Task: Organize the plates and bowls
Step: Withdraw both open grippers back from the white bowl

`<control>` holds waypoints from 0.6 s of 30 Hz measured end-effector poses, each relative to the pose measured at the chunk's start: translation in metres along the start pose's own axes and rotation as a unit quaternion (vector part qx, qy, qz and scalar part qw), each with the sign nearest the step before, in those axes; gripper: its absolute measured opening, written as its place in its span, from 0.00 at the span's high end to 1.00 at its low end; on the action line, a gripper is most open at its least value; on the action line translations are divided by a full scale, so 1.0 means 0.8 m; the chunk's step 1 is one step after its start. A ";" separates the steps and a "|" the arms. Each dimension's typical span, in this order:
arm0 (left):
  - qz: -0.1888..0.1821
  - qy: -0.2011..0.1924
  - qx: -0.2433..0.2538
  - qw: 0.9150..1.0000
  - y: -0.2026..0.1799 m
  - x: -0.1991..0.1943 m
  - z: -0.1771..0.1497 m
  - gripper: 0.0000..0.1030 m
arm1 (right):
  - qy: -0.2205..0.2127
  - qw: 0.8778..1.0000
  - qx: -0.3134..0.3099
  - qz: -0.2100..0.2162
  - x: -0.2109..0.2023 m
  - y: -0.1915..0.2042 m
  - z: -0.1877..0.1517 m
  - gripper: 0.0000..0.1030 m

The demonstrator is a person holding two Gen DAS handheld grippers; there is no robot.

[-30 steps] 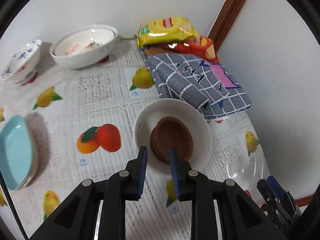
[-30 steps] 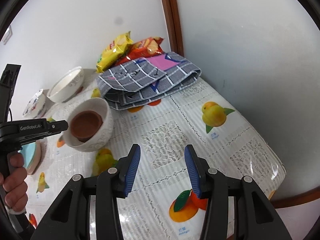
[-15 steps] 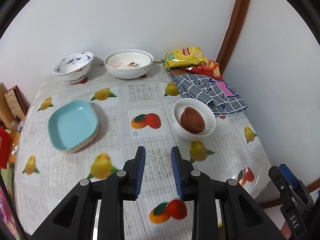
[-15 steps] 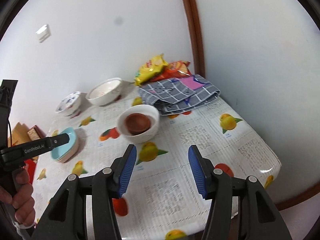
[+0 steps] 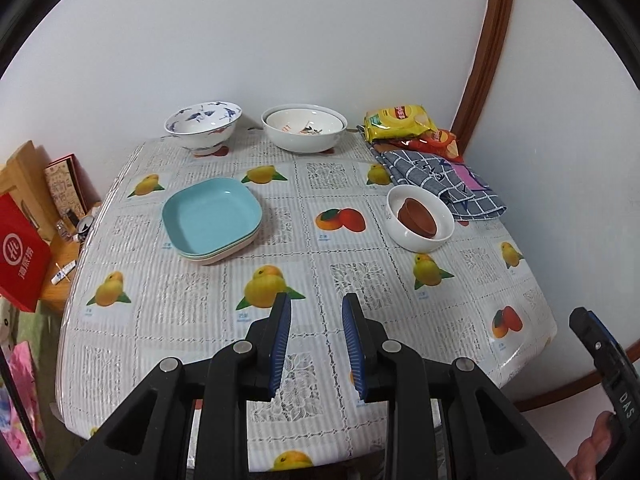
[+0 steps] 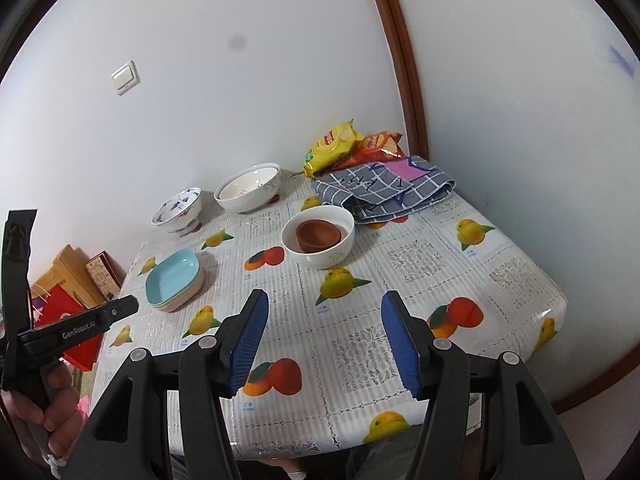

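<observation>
Your left tongs' black body carries the white wording "GenRobot.AI", readable in the right wrist view along the arm that juts toward the blue plates. In the left wrist view, the letters "DAS" run down the black side of your right tongs at the lower right edge. The red box left of the bench shows a white circular logo with white characters beneath it, too small for you to read. The yellow snack bag bears a red brand badge, its lettering illegible. Small blue captions sit under each fruit on the tablecloth, also unreadable.
</observation>
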State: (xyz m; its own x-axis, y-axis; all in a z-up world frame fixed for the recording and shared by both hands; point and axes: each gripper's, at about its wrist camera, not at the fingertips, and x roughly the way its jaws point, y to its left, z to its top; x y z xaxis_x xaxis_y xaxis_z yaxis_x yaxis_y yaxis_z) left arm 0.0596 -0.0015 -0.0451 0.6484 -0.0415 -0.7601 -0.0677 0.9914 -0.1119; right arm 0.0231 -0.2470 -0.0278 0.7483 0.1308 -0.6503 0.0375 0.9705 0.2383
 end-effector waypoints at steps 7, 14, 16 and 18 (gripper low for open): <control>-0.013 -0.001 -0.003 1.000 0.004 -0.005 -0.004 0.76 | -0.006 1.000 -0.004 -0.005 -0.012 0.005 0.006 0.43; -0.020 0.001 -0.013 1.000 0.015 -0.001 -0.003 0.76 | 0.004 1.000 -0.023 -0.006 -0.002 0.021 0.008 0.42; -0.020 0.002 -0.017 1.000 0.019 0.001 -0.003 0.76 | 0.004 0.999 -0.034 -0.005 0.001 0.028 0.008 0.42; -0.017 0.005 -0.021 1.000 0.023 0.005 -0.003 0.76 | 0.005 0.999 -0.038 -0.003 0.006 0.031 0.009 0.40</control>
State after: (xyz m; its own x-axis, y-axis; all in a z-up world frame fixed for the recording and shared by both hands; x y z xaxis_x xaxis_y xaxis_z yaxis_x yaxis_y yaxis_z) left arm 0.0591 0.0163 -0.0516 0.6428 -0.0772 -0.7621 -0.0769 0.9834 -0.1644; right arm 0.0321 -0.2236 -0.0196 0.7421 0.1259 -0.6583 -0.0087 0.9839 0.1784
